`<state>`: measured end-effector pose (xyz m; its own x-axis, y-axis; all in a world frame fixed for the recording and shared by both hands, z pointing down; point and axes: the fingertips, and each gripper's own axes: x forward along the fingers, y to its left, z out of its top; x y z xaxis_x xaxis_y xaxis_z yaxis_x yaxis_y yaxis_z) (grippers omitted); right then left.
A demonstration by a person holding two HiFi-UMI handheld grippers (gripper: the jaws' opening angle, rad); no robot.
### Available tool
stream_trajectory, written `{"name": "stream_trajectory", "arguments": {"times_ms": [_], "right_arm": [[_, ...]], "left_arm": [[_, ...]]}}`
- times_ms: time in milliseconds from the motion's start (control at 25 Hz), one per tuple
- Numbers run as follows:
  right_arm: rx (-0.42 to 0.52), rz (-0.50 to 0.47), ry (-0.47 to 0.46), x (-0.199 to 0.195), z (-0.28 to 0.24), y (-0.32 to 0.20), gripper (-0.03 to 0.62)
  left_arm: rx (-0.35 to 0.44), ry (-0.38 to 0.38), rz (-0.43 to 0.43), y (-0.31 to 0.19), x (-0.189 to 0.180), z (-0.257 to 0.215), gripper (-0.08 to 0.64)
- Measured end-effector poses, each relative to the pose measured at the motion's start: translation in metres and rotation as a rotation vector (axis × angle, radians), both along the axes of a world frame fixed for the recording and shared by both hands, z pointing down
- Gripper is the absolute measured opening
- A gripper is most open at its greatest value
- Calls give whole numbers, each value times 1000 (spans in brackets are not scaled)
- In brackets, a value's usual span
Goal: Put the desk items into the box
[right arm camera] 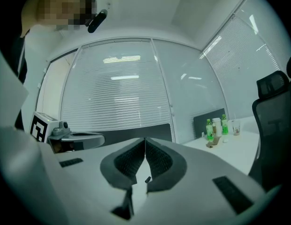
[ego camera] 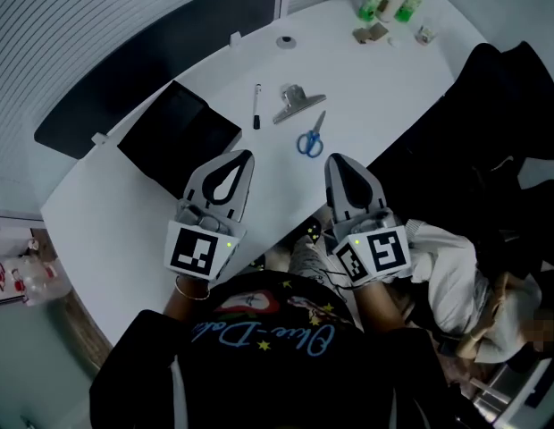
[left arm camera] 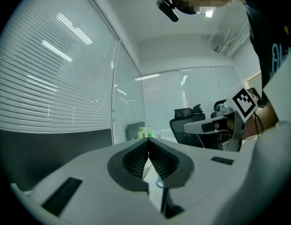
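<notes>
Both grippers are held low in the frame of the head view, at the near edge of the white table (ego camera: 107, 231). The left gripper (ego camera: 242, 157) is seen pressed together with nothing between its jaws. The right gripper (ego camera: 337, 160) is likewise pressed together and empty, and in each gripper view the ribbed pads are shown meeting along one line. The desk items are laid out above the tips, toward the middle of the frame. The blue scissors (ego camera: 310, 139) are found nearest, with the metal binder clip (ego camera: 297, 102) and the black marker pen (ego camera: 256, 106) just beyond. The black box (ego camera: 174, 137) is placed to the left, just up and left of the left gripper's tip.

The scissors are set between the two tips and a little above them, closer to the right gripper. Their long axis is run steeply up the frame, handles at the lower end and blades tilted to the upper right. The right gripper is judged the better placed for them; its jaws would first have to be spread, and the load then carried leftward to the box
</notes>
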<state>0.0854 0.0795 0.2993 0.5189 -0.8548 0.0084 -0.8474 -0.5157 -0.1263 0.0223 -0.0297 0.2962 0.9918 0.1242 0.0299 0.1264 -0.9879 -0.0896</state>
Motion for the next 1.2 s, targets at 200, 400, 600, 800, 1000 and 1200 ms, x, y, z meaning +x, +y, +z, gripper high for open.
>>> {"name": "stream_trajectory", "arguments": {"times_ms": [200, 400, 600, 800, 1000, 1200], "right_arm": [[-7, -17, -25, 22, 8, 11, 9], [-7, -54, -25, 48, 8, 9, 9], [-12, -117, -34, 69, 8, -2, 9], [-8, -187, -40, 84, 12, -10, 9], [-13, -259, -56, 97, 15, -16, 9], [-7, -322, -47, 111, 14, -25, 9]], "left_arm": [[12, -31, -6, 16, 20, 9, 8], [20, -20, -36, 20, 41, 4, 8], [7, -35, -100, 14, 55, 4, 8], [29, -63, -185, 10, 68, 8, 8], [25, -69, -240, 10, 79, 7, 8], [30, -58, -302, 8, 87, 4, 8]]}}
